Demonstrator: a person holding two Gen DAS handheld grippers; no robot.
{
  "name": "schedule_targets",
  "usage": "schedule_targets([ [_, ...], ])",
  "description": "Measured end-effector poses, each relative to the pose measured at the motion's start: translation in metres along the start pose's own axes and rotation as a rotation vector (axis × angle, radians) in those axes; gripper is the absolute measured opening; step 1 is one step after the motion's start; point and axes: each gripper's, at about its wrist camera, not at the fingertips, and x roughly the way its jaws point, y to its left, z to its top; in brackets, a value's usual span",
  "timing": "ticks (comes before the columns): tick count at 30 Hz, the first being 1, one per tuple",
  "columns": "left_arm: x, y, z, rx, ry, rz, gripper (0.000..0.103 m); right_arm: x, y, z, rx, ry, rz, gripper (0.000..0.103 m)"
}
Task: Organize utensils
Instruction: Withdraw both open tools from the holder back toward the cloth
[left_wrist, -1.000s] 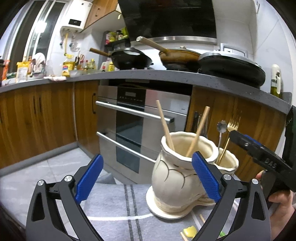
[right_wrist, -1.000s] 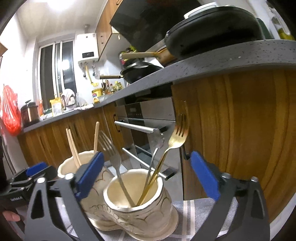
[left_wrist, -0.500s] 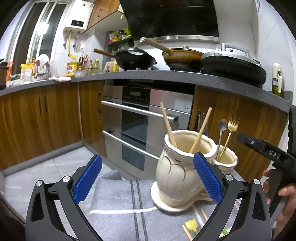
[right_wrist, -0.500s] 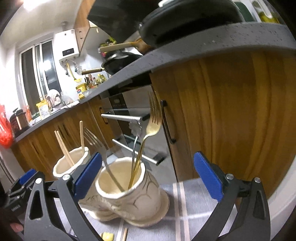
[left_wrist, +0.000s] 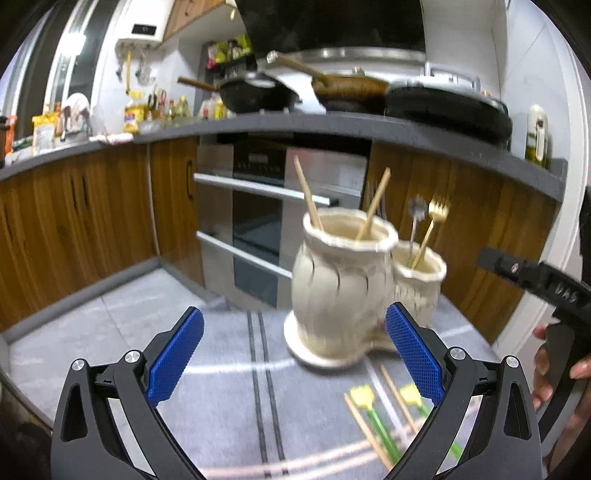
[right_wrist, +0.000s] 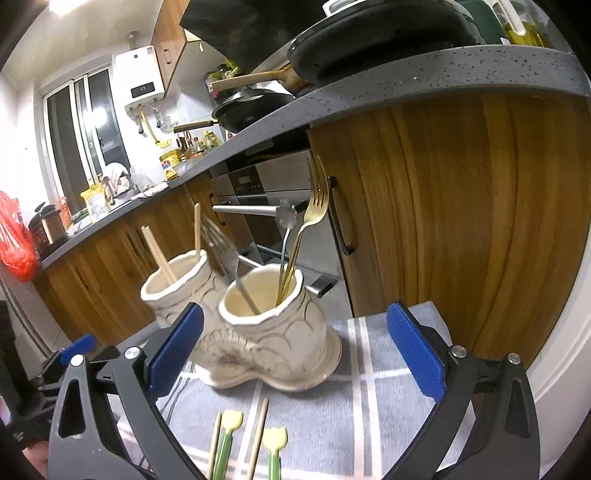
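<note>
- Reaching for the loose utensils, judged as the step in hand: both sets of tongs hung wide and empty over the grey striped cloth (right_wrist: 369, 398) on the counter.
- Left tongs (left_wrist: 295, 354) spread well apart, gripping nothing; right tongs (right_wrist: 295, 350) likewise spread, gripping nothing.
- Already stowed: wooden chopsticks (left_wrist: 308, 199) upright in the taller cream vase (left_wrist: 340, 273); a gold fork (right_wrist: 308, 225), a silver fork (right_wrist: 225, 258) and a flower-headed utensil (right_wrist: 286, 225) leaning in the shorter vase (right_wrist: 273, 325), both vases touching on one shared saucer.
- Left to sort: two yellow-tipped, green-handled picks (right_wrist: 229, 439) and two loose chopsticks (right_wrist: 258, 435) flat on the cloth, just in front of the saucer.
- Seen from the right wrist, lay below and between the blue pads, near the bottom edge; seen from the left wrist, lay low and beside the right-hand pad, blurred.
- Called for next, likely: dipping one set of tongs to the cloth, lining the pads across a single thin stick, closing gently so as not to roll it, then lifting toward the matching vase.
</note>
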Motion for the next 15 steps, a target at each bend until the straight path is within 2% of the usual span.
schedule_targets([
  [8, 0.012, -0.013, -0.038, 0.039, 0.217, -0.015, 0.098, -0.007, -0.003, -0.027, -0.023, 0.058, -0.026, 0.098],
  [12, 0.019, -0.017, -0.055, 0.025, 0.327, -0.036, 0.098, -0.007, -0.009, -0.037, -0.009, 0.088, -0.041, 0.098],
  [15, 0.025, -0.021, -0.067, 0.042, 0.389, -0.024, 0.098, -0.008, -0.014, -0.042, 0.007, 0.097, -0.042, 0.098],
])
